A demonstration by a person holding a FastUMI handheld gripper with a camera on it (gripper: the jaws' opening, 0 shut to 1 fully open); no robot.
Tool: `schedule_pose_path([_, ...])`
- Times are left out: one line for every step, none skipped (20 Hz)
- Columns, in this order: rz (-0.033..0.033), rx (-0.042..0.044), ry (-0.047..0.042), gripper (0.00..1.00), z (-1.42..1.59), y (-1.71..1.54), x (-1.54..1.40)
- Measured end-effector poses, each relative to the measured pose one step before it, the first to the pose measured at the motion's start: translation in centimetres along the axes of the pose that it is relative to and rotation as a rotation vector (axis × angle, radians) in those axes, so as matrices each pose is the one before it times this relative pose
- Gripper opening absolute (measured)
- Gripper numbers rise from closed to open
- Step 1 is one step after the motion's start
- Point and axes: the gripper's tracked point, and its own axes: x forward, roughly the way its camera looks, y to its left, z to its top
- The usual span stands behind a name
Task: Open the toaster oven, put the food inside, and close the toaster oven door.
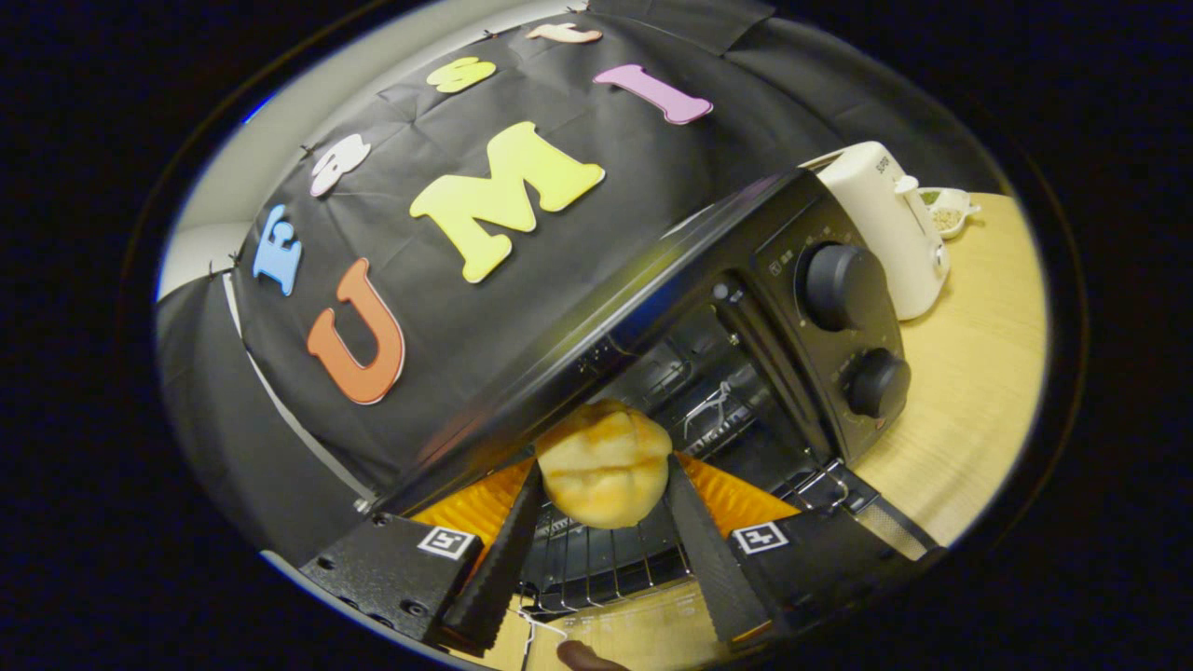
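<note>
Bun clamped by tilted gripper.

Dim, tilted fisheye view; glare streaks the toaster oven top.

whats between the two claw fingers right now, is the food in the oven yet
The bread roll, pinched by both fingers of the claw. The gripper view shows it at the open toaster oven's mouth, above the wire rack.
</note>
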Motion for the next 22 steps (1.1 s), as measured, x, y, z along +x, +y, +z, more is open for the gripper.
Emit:
schedule_pose_path([-0.02195, 0.00012, 0.01940, 0.88, -0.721, -0.458, -0.046])
schedule_pose_path([-0.00256, -0.00336, -0.01844, 0.92, 0.169, -0.028, -0.359])
schedule_pose_path([0.01942, -0.00136, -0.01728, 0.97, 0.307, 0.500, -0.503])
schedule_pose_path([0.00472, -0.00599, 0.00406, 1.00, -0.172, 0.112, -0.318])
schedule_pose_path([0.00097, -0.00589, 0.02594, 1.00, -0.474, 0.008, -0.447])
schedule_pose_path([-0.00680, -0.00655, 0.02670, 1.00, -0.485, -0.033, -0.499])
schedule_pose_path([-0.00392, 0.00030, 0.01073, 1.00, -0.170, -0.001, -0.476])
schedule_pose_path([-0.00061, -0.00653, 0.00812, 1.00, -0.145, 0.129, -0.489])
schedule_pose_path([0.00763, -0.01722, 0.00748, 1.00, -0.190, 0.291, -0.550])
schedule_pose_path([0.00253, -0.02635, 0.01851, 1.00, -0.362, 0.234, -0.581])
schedule_pose_path([-0.00443, -0.02289, 0.01261, 1.00, -0.300, 0.210, -0.677])
schedule_pose_path([-0.00526, -0.02630, 0.00315, 1.00, -0.027, 0.163, -0.761])
schedule_pose_path([-0.01291, -0.02837, 0.00244, 1.00, 0.070, 0.175, -0.683])
schedule_pose_path([-0.01083, -0.04992, 0.02167, 1.00, -0.219, 0.025, -0.906])
schedule_pose_path([-0.00476, -0.03749, 0.01356, 1.00, -0.045, 0.216, -0.846])
schedule_pose_path([0.00593, -0.03012, 0.00999, 1.00, -0.151, 0.386, -0.841])
schedule_pose_path([-0.01311, -0.02304, 0.02273, 1.00, -0.349, 0.004, -0.909])
schedule_pose_path([-0.01312, -0.02408, 0.01771, 1.00, -0.249, -0.128, -0.878])
schedule_pose_path([-0.04659, -0.01327, 0.02132, 1.00, -0.349, -0.479, -0.650])
schedule_pose_path([-0.02638, -0.01873, 0.02152, 1.00, -0.516, -0.216, -0.715])
schedule_pose_path([-0.00565, -0.01796, 0.01775, 1.00, -0.592, 0.134, -0.572])
schedule_pose_path([0.00875, -0.02561, 0.01185, 1.00, -0.666, 0.443, -0.578])
